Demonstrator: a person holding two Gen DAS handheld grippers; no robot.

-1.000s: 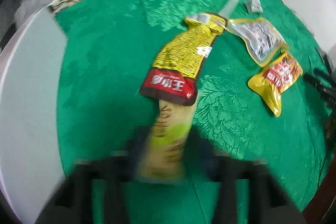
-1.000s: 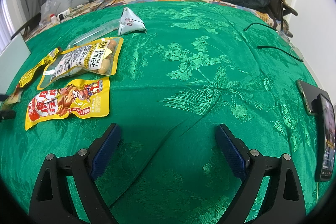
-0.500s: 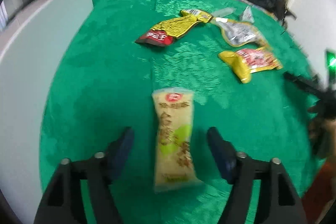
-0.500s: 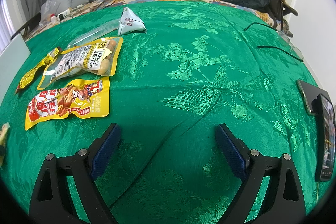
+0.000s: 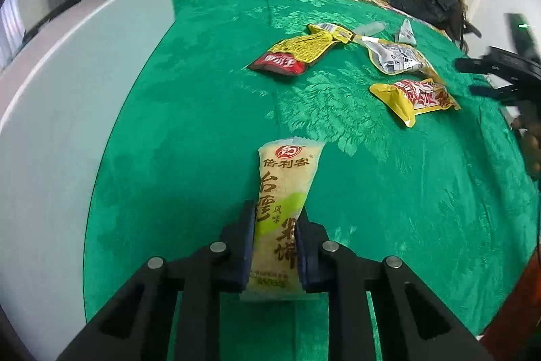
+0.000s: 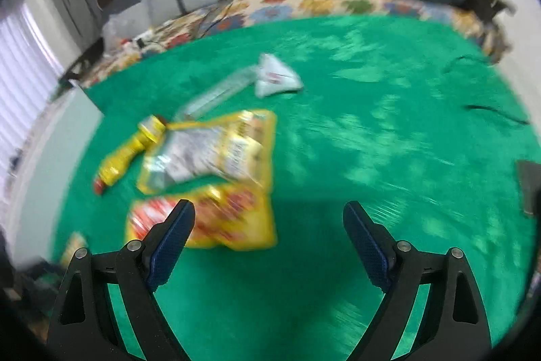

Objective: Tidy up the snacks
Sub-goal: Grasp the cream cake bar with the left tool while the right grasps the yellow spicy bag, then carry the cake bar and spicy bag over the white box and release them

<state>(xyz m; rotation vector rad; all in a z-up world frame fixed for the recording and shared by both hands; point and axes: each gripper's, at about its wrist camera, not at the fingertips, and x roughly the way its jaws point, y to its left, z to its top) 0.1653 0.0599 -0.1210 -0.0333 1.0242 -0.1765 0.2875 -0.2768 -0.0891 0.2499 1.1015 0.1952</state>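
Green cloth (image 5: pixel 209 110): woven damask, satiny sheen, under and ahead of the fingers. Pale yellow snack packet (image 5: pixel 284 192): glossy plastic film, crimped end, between ribbed blue pads (image 6: pixel 170 246). Beyond the fingertips, red-and-yellow pouch (image 5: pixel 416 97): shiny foil-like plastic.

Both wrist cameras look steeply down along their fingers, close above the green cloth (image 5: pixel 203 124). Both views take in the same snack packets (image 5: pixel 410 95) (image 6: pixel 203 222), and the pillows along the top.
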